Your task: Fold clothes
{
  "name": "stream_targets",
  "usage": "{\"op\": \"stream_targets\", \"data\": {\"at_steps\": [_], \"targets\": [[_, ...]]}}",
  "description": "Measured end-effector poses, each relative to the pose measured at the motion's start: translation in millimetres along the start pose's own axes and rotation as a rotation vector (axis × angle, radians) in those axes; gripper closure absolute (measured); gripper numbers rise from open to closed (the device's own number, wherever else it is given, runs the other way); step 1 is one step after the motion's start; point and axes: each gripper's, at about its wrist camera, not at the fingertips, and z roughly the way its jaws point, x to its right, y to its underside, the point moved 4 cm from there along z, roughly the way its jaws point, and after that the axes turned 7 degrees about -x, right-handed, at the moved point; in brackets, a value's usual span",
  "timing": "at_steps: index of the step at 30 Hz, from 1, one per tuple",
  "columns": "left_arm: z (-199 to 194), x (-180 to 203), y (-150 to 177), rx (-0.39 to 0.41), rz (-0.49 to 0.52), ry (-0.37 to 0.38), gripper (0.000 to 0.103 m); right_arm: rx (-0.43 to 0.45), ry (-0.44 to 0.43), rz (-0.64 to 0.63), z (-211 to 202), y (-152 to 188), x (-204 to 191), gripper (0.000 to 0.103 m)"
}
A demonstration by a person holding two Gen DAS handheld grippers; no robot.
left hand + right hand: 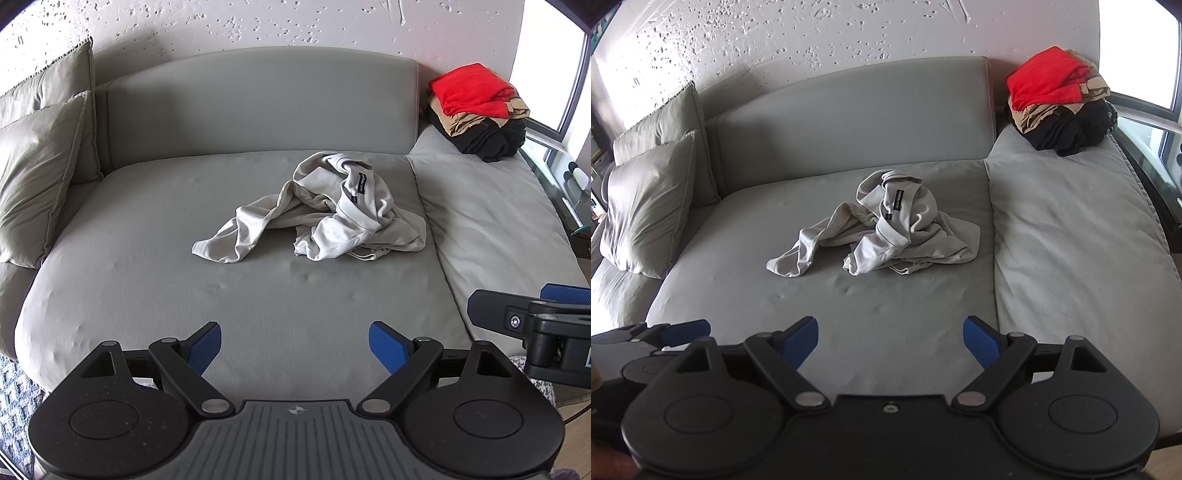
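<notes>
A crumpled light-grey garment [325, 214] [882, 232] with a dark label lies in a heap on the middle of the grey sofa seat [221, 295] [820, 306]. One sleeve trails out to the left. My left gripper [295, 343] hovers over the seat's front edge, open, well short of the garment, nothing between its blue pads. My right gripper [890, 341] is likewise open and empty, at about the same distance from the garment. The right gripper also shows at the right edge of the left wrist view [532, 310], and the left gripper at the left edge of the right wrist view [665, 332].
A stack of clothes [476, 107] [1060, 99], red on top, tan and black below, sits at the sofa's back right corner. Two grey-green cushions [40, 162] [650, 192] lean at the left. A glass side table [569, 184] and a window stand at the right.
</notes>
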Motion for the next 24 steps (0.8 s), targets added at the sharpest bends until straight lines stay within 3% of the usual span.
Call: {"op": "stream_targets", "data": {"at_steps": [12,16,24], "targets": [[3.1,-1.8,0.4,-0.010,-0.003,0.000,0.016,-0.007,-0.001,0.004,2.6,1.2,0.4,0.017],[5.0,-5.2,-0.3,-0.011,-0.009,-0.003,0.016,0.000,0.000,0.009,3.7,1.2,0.4,0.007],[15.8,-23.9,-8.0,-0.003,-0.038,-0.024,0.016,0.034,-0.017,0.038,11.4,-8.2,5.8,0.006]]}}
